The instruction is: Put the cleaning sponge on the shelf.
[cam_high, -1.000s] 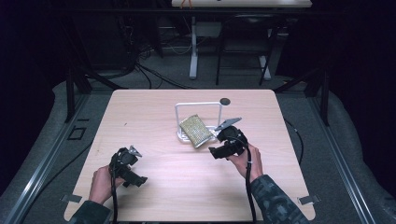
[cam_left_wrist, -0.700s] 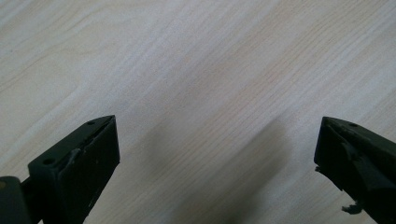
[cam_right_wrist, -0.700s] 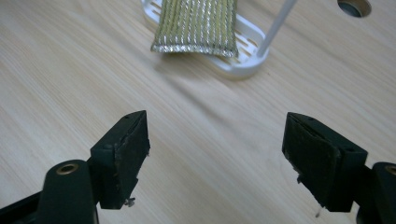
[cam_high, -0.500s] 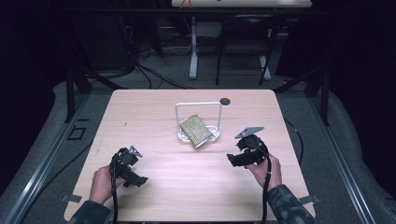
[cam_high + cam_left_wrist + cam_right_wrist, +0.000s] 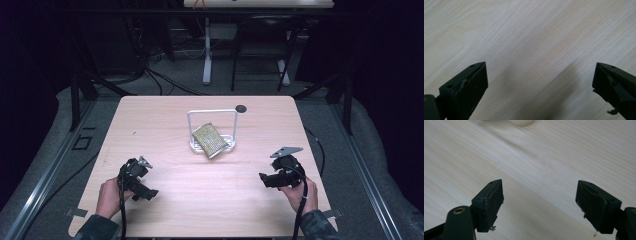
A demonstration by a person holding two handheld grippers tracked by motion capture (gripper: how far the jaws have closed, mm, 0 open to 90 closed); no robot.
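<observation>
Along the near edge of the table (image 5: 165, 125), the person's two hands hold their grippers low over the wood, well apart from each other. Toward the near left corner, the left hand (image 5: 111, 196) holds the left gripper (image 5: 142, 187); in the left gripper view (image 5: 540, 82) its two black jaws stand wide apart with bare pale wood grain and a soft shadow between them, gripping nothing. Toward the near right corner, the right hand (image 5: 300, 192) holds the right gripper (image 5: 267, 179), topped by a grey three-cornered plate, with a cable trailing back toward the person; in the right gripper view (image 5: 540, 202) its jaws also stand spread, with bare tabletop between them and a blurred pale rounded edge at the top of the picture. Farther in, at about the middle of the table and nearer the far edge than the near one, a white wire stand (image 5: 212, 116) rises from a pale base, and a gold glittery pouch (image 5: 209, 140) lies tilted on that base, one corner hanging over toward the near side. Both grippers are well apart from it. Just beyond the stand's right post, near the far edge, sits a small dark round disc (image 5: 241, 108).
</observation>
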